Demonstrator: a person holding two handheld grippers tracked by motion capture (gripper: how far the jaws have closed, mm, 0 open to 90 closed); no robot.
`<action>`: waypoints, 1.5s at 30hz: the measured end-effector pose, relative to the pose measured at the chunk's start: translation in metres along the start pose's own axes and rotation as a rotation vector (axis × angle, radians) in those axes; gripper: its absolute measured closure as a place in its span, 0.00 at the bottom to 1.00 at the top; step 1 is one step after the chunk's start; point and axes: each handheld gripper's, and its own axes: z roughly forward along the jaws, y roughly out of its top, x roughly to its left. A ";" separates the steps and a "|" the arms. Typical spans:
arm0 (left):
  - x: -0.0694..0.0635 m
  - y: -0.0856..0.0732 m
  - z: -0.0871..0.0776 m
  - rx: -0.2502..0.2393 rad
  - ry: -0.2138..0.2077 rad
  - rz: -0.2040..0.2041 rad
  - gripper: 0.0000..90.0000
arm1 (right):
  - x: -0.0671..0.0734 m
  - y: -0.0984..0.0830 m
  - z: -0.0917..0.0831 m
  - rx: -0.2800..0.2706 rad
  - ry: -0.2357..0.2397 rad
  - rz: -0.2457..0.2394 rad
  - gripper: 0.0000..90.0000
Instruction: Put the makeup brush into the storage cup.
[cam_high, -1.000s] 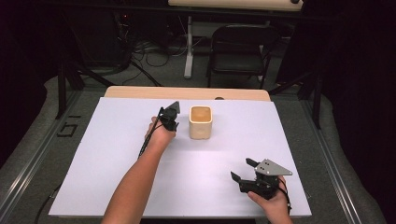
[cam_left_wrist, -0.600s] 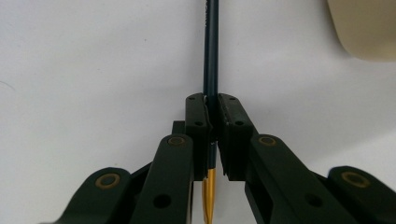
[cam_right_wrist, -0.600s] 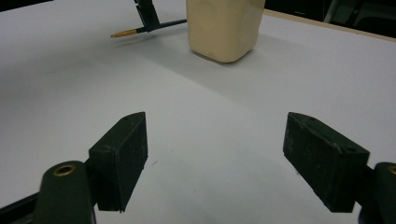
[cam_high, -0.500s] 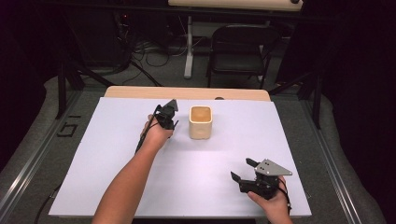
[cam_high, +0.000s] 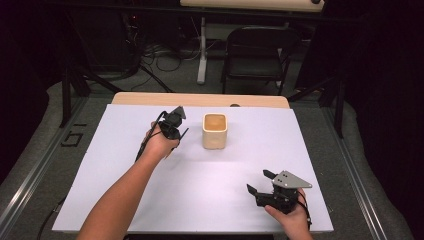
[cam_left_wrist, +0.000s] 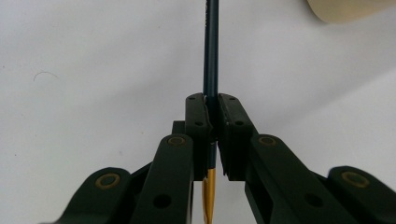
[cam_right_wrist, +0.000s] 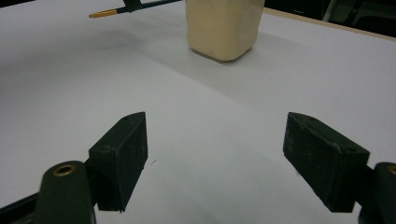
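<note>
My left gripper is shut on a thin dark-blue stick with a gold end, held above the white table just left of a cream square cup. In the left gripper view the pads pinch the stick near its gold end, and the long blue part points away over the sheet. The cup's edge is at the top right of that view. My right gripper rests near the table's front right edge, open, with nothing between its jaws. From there I see the cup ahead and the stick's gold tip.
A white sheet covers the table; a wooden strip shows along its far edge. A black folding chair and cables stand on the floor beyond. A cable trails from the left gripper over the hand.
The left hand has lifted a little and drifted slightly left with the stick still gripped. The right hand and the cup have stayed where they were.
</note>
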 end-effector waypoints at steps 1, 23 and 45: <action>0.000 -0.002 -0.001 -0.004 0.001 0.011 0.93 | 0.000 0.000 0.000 0.001 0.000 -0.001 0.24; -0.019 -0.041 -0.027 -0.009 -0.009 0.238 0.93 | 0.009 0.001 0.005 0.048 -0.004 -0.102 0.25; -0.043 -0.059 -0.032 0.000 -0.050 0.362 0.93 | 0.019 0.004 0.010 0.087 -0.024 -0.214 0.25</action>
